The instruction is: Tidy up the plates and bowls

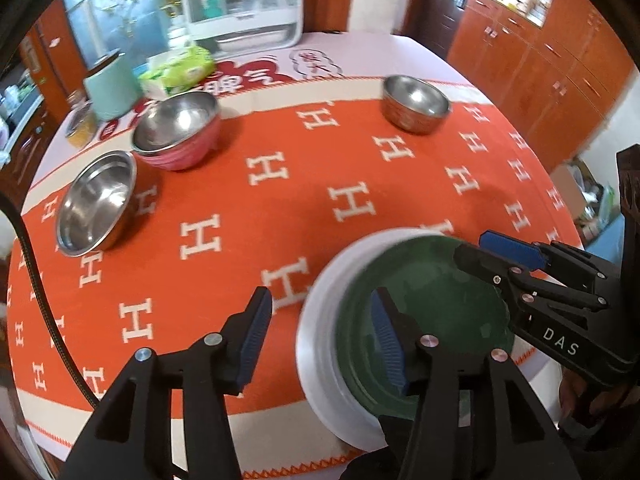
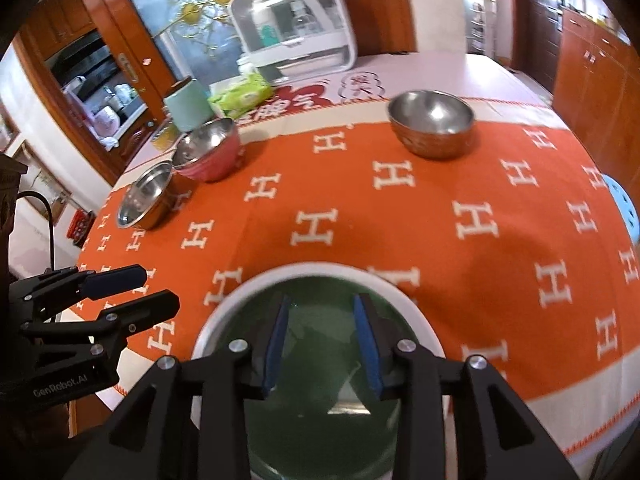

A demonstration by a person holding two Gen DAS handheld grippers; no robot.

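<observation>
Green plate (image 1: 424,320) sat on white plate (image 1: 320,320) at the near edge of the table (image 1: 280,208). Left gripper (image 1: 320,336) and right gripper (image 2: 322,344) hovered over it, both released, holding nothing. Three steel bowls (image 1: 414,104) stood farther back.

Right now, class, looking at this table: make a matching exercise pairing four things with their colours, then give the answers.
Things:
1. tissue pack
2. canister
3. plate
4. tablecloth

Colours:
A. orange with white letters
B. white rim, green middle
C. bright green
D. pale mint

Pairs: 1-C, 2-D, 3-B, 4-A
</observation>
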